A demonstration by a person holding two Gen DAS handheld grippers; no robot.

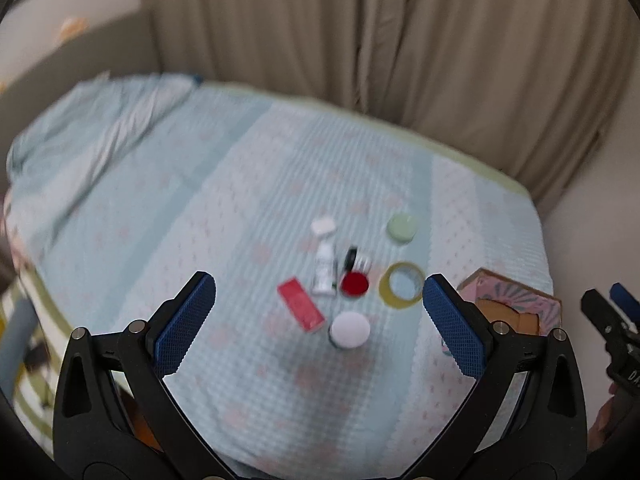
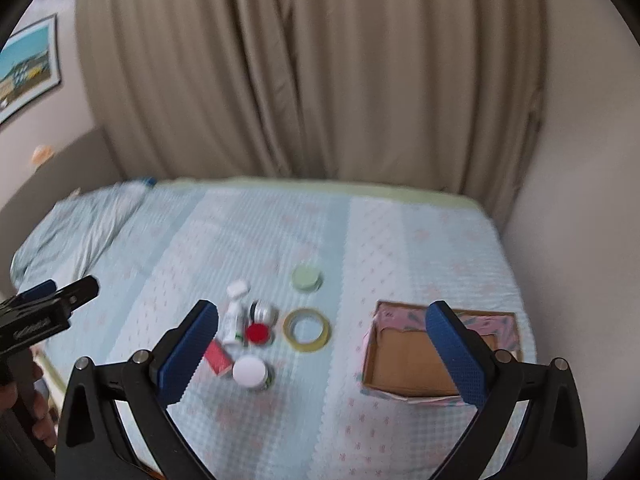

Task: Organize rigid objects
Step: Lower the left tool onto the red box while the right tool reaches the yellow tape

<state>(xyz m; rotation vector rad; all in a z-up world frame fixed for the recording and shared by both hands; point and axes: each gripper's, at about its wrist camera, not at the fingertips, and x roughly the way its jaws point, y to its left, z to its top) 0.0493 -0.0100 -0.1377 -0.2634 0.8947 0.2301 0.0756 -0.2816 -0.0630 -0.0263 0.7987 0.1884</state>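
Right wrist view shows both black blue-padded grippers, left and right, spread empty above clustered small containers on the bed, apparently awaiting the open cardboard box.

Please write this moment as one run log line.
left gripper: open, empty | right gripper: open, empty | box: empty | items: on bed

The bed wears a soft quilted cloth cover with a bumpy, matt weave. The curtain is plain matt fabric in folds. The box is brown cardboard inside, patterned paper outside. The tape roll looks glossy, translucent plastic. The white lid looks smooth and matt. Each claw has black matt plastic arms; the pads are ridged blue rubber.
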